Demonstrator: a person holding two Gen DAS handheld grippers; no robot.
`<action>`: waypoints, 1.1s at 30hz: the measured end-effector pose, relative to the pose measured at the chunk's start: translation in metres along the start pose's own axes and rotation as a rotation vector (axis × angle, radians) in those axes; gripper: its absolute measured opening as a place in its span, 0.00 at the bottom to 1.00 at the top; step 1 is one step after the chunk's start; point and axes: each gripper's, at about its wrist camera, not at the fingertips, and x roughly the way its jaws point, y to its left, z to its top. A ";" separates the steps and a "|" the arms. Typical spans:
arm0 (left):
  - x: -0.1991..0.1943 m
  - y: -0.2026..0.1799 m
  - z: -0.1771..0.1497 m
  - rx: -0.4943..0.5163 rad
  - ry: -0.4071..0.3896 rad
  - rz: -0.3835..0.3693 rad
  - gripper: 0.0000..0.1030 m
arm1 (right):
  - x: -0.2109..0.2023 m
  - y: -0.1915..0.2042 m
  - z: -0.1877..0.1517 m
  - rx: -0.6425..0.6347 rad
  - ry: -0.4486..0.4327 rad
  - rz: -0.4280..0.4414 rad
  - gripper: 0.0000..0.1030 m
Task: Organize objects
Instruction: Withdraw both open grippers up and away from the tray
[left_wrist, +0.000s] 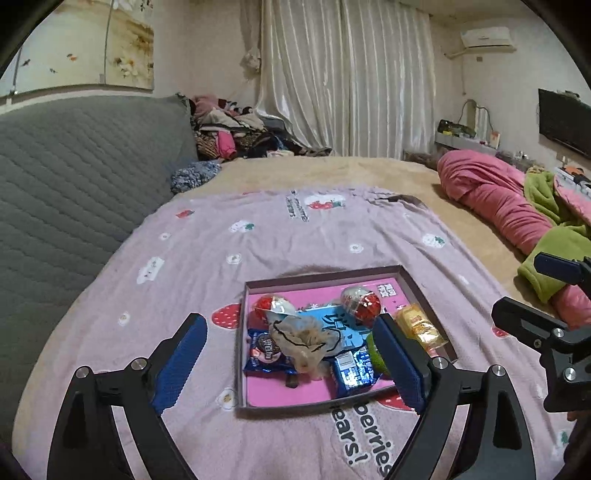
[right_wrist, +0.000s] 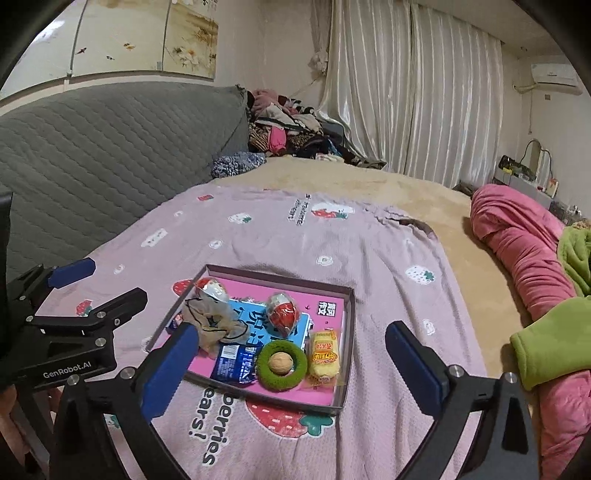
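Snacks and small toys fill a shallow box (right_wrist: 349, 332) on the bed, just ahead of both tools, left tool (left_wrist: 291, 363) and right tool (right_wrist: 291, 371), each spread apart, empty.

Pink-lined box (right_wrist: 347, 332) — lilac blanket (right_wrist: 295, 236) (strawberry print).
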 end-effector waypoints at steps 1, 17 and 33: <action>-0.005 0.001 0.000 -0.001 0.000 -0.001 0.89 | -0.004 0.001 -0.001 -0.001 -0.002 0.000 0.99; -0.076 0.002 -0.019 0.007 -0.022 -0.016 0.90 | -0.074 0.019 -0.015 -0.015 -0.048 -0.009 0.99; -0.124 -0.013 -0.081 0.030 -0.019 -0.023 0.90 | -0.103 0.026 -0.085 0.019 0.011 0.002 0.99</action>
